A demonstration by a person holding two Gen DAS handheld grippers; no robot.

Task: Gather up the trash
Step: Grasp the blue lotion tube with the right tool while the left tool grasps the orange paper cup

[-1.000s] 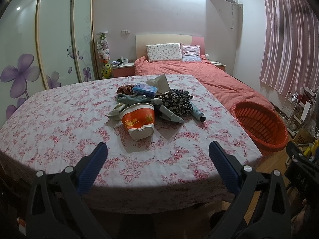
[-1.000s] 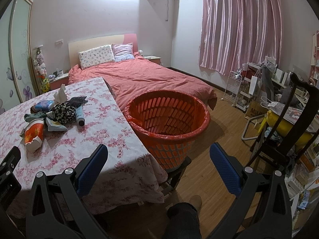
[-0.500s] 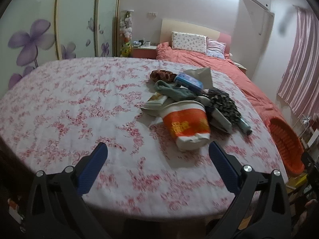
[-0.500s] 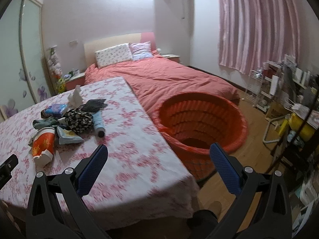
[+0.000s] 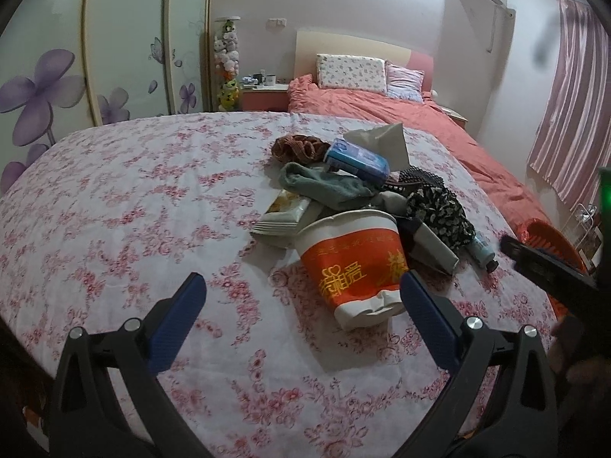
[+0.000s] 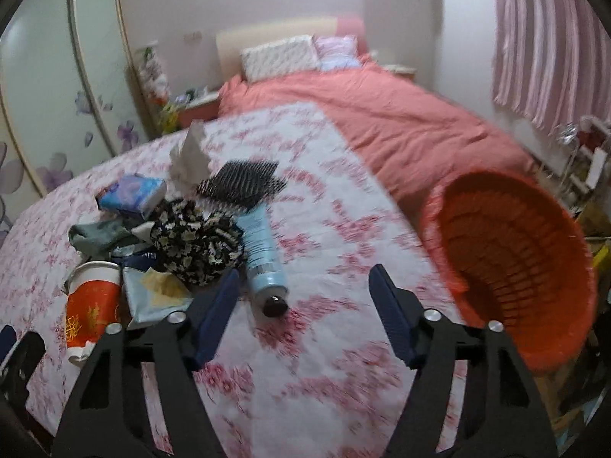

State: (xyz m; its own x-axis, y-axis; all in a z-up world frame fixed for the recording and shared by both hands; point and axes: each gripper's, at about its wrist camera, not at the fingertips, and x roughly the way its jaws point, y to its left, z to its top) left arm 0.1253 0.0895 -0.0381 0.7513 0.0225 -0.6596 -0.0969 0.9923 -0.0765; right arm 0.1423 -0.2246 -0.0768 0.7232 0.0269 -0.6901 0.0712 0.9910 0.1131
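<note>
A pile of litter lies on the floral tablecloth point(image 5: 114, 206). In it are a crushed red-and-white paper cup point(image 5: 355, 263) point(image 6: 93, 301), a snack wrapper point(image 5: 282, 213), a blue tissue pack point(image 5: 357, 158), a white tissue point(image 6: 191, 156) and a light-blue tube point(image 6: 263, 259). My left gripper point(image 5: 301, 286) is open just short of the cup, its right finger beside the cup's base. The jaws of my right gripper point(image 6: 303, 274) are closing. The tube's black cap shows in the gap near the left finger, and no pad touches it.
An orange basket point(image 6: 511, 263) stands off the table's right edge, beside the red bed point(image 6: 382, 122). A black hairbrush point(image 6: 244, 185), black floral cloth point(image 6: 198, 240), green cloth point(image 5: 324, 187) and brown scrunchie point(image 5: 299, 147) share the pile. A wardrobe lines the left wall.
Both grippers have come in over the table toward the pile. The right one swung left from the basket to the tube, and its jaws have narrowed.
</note>
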